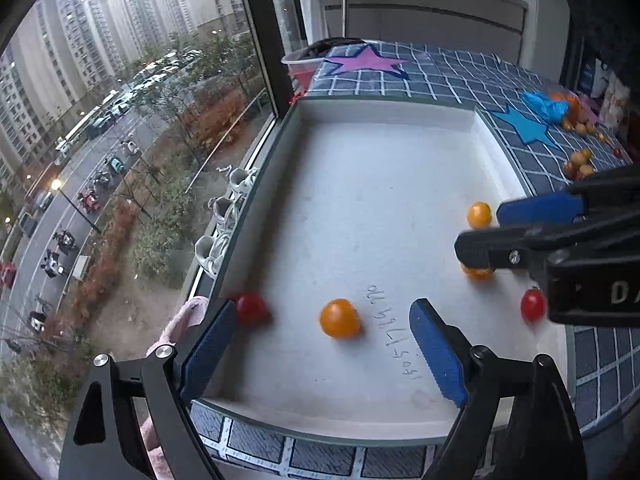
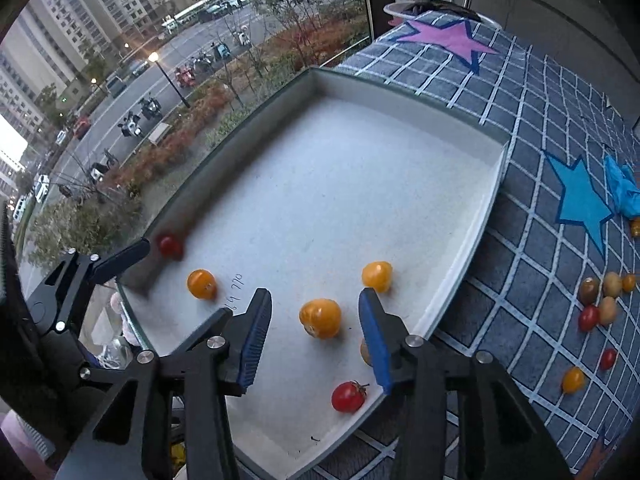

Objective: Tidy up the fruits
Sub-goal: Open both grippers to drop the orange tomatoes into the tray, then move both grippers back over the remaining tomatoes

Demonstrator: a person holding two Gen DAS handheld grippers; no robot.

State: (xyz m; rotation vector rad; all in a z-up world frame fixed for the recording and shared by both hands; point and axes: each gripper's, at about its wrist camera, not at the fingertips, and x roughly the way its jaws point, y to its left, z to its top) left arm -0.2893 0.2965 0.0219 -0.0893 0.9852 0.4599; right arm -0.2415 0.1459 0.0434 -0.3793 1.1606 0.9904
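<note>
A white shallow tray lies on a blue checked cloth. My left gripper is open over the tray's near end; an orange tomato lies between its fingers and a blurred red tomato lies by its left finger. My right gripper is open over the tray with an orange tomato between its fingers. Another orange tomato and a red one lie close by. The right gripper also shows in the left wrist view. Loose tomatoes lie on the cloth at right.
A large window runs along the tray's left side. A blue paper star, a purple star and a crumpled blue bag lie on the cloth. A plastic bowl stands at the far end. Snack bags sit at far right.
</note>
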